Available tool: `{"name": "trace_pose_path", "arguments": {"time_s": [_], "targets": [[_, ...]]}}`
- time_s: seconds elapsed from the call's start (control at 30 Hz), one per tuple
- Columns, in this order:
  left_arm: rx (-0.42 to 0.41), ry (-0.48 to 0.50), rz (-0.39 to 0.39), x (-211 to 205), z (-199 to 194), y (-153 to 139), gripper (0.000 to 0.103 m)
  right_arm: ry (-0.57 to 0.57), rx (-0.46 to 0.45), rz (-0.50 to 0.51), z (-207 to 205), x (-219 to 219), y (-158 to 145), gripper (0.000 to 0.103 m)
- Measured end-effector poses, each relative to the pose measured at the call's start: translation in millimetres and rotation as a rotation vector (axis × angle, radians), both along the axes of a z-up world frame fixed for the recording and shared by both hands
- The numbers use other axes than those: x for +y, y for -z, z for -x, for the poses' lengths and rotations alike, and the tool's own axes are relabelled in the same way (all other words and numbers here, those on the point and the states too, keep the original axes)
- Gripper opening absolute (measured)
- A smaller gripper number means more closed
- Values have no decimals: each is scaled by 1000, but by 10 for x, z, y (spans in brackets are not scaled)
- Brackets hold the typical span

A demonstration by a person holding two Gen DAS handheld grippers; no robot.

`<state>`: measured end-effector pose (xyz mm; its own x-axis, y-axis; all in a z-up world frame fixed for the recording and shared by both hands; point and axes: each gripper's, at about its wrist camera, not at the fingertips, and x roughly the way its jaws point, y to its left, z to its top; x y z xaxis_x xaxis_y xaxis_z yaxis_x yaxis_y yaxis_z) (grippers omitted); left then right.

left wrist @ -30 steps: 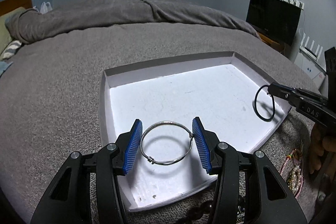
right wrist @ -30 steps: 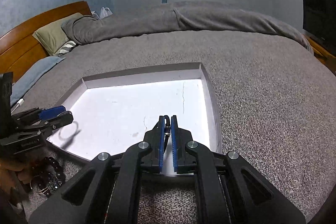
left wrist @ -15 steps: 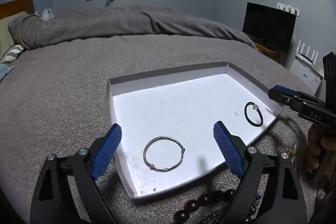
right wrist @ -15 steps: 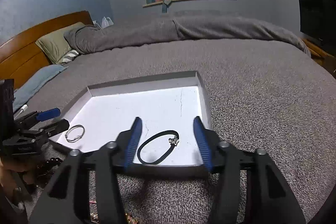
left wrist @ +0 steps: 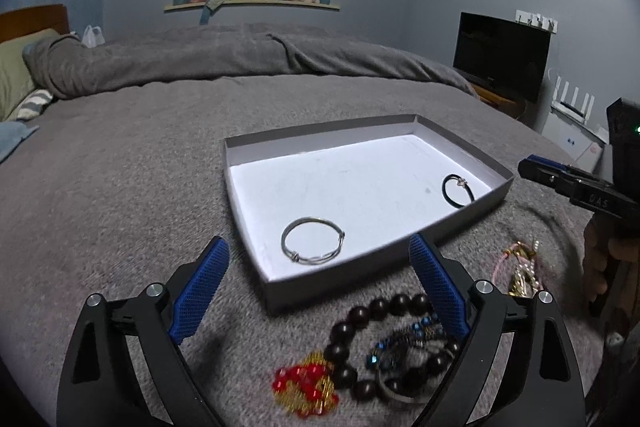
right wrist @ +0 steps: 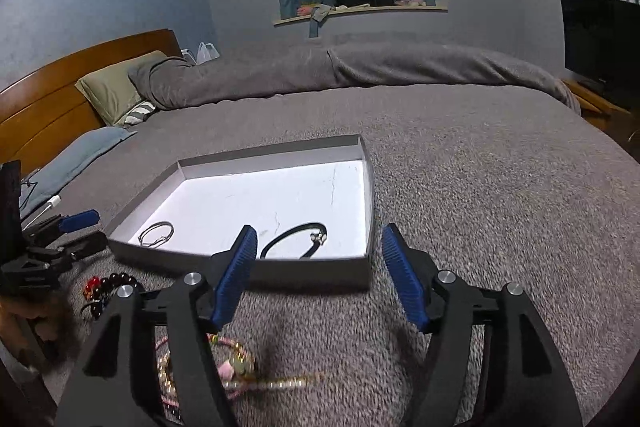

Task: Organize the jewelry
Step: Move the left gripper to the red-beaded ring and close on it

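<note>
left gripper (left wrist: 318, 287) standing wide open, holding nothing, jaws just opened | right gripper (right wrist: 316, 277) gaping, empty, jaws just been opening | silver bangle (left wrist: 313, 246) lying lower left in tray (left wrist: 472, 213) | black band (right wrist: 294, 241) resting at tray's near edge, centre frame

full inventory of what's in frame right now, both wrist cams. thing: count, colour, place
box lid tray: 1, grey walls, white floor, on the bed
silver bangle: 1, silver, in the tray, near corner
black cord bracelet: 1, black with small charm, in the tray, far side
dark bead bracelet: 1, dark brown, on the blanket before the tray
red bead piece: 1, red and gold, beside it
pink and gold chains: tangled, count unclear, on the blanket
blanket: 1, grey
TV: 1, black
left gripper: open, empty
right gripper: open, empty, jaws just opened further
</note>
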<state>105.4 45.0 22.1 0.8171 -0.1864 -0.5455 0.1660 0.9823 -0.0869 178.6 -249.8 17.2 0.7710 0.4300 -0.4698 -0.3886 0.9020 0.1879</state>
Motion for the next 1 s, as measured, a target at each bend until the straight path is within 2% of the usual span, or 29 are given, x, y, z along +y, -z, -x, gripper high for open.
{"name": "trace_pose_path", "arguments": {"time_s": [0.27, 0.47, 0.57, 0.63, 0.8, 1.0], "targets": [[16, 66, -15, 12, 264, 79, 89, -16, 13, 4, 187, -38, 87, 65], [57, 65, -31, 97, 387, 193, 79, -46, 25, 7, 360, -23, 144, 65], [74, 31, -4, 241, 391, 209, 63, -50, 19, 14, 411, -10, 146, 65], [93, 16, 8, 317, 380, 232, 44, -48, 21, 9, 413, -17, 142, 65], [129, 57, 58, 393, 383, 266, 43, -47, 29, 5, 400, -22, 148, 65], [164, 104, 5, 248, 375, 348, 43, -54, 32, 9, 400, -7, 152, 65]]}}
